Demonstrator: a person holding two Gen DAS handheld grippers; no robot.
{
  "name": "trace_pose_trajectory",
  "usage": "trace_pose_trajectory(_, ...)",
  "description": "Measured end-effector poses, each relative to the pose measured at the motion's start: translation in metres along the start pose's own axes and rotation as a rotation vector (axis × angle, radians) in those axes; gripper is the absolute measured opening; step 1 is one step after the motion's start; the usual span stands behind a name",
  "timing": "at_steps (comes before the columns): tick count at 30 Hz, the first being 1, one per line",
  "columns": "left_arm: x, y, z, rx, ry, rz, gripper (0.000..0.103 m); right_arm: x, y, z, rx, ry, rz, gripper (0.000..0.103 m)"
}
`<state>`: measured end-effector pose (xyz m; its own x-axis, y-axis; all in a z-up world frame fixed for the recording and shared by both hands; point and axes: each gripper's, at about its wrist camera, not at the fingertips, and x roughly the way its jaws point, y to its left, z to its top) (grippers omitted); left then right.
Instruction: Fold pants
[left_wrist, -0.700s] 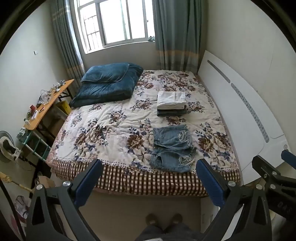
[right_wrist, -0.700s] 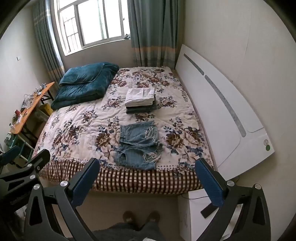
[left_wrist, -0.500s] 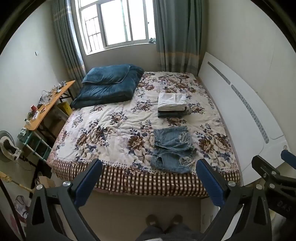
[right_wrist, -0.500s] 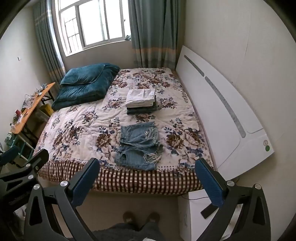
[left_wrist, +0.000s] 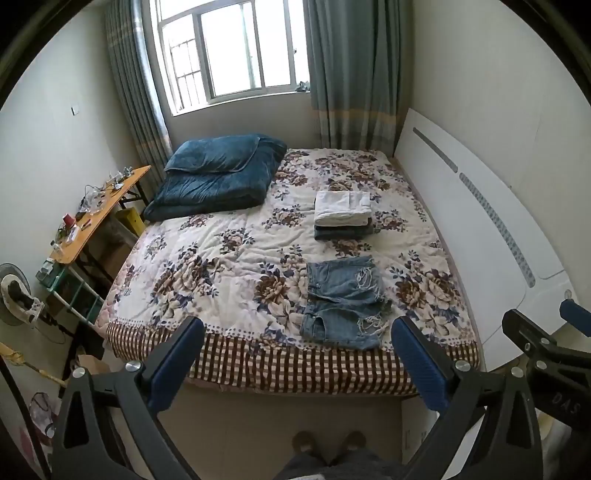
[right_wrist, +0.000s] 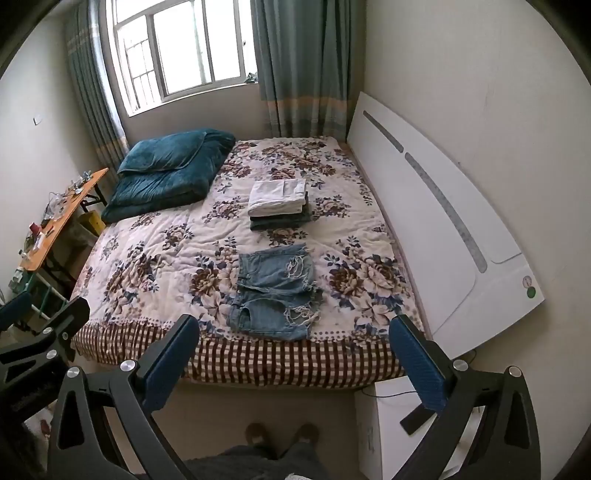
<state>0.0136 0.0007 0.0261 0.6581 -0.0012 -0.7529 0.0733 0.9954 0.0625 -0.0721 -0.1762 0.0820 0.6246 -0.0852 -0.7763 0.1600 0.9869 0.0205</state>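
Frayed light-blue denim shorts (left_wrist: 343, 299) lie folded near the foot edge of the bed, also in the right wrist view (right_wrist: 275, 291). Behind them sits a stack of folded clothes (left_wrist: 341, 214), white on top of dark, also in the right wrist view (right_wrist: 279, 205). My left gripper (left_wrist: 295, 354) is open and empty, held back from the bed above the floor. My right gripper (right_wrist: 291, 354) is open and empty too, beside the left one. The right gripper shows at the right edge of the left wrist view (left_wrist: 546, 350).
The bed has a floral quilt (left_wrist: 221, 258) and a folded teal blanket (left_wrist: 218, 177) at the far left. A white headboard (left_wrist: 480, 229) runs along the right. A cluttered orange table (left_wrist: 92, 218) stands left. A white box (right_wrist: 384, 424) stands on the floor. My feet (left_wrist: 328, 443) are below.
Both grippers have tilted or drawn back slightly, so the bed sits a little lower in both views. The shorts and the stack have not moved.
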Motion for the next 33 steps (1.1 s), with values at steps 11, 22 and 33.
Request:
trace_pose_trajectory(11,-0.005,-0.003,0.0,0.001,-0.009,0.003,0.103,-0.012,-0.017,0.005,0.009,-0.011,0.002,0.103)
trace_pose_trajectory(22,-0.004,-0.005,0.003,0.001,-0.013,0.006,0.103,-0.013,-0.018,0.006,0.011,-0.013,0.007,0.103)
trace_pose_trajectory(33,-0.005,-0.002,-0.001,0.002,-0.015,0.003,0.103,-0.014,-0.017,0.007,0.011,-0.012,0.007,0.103)
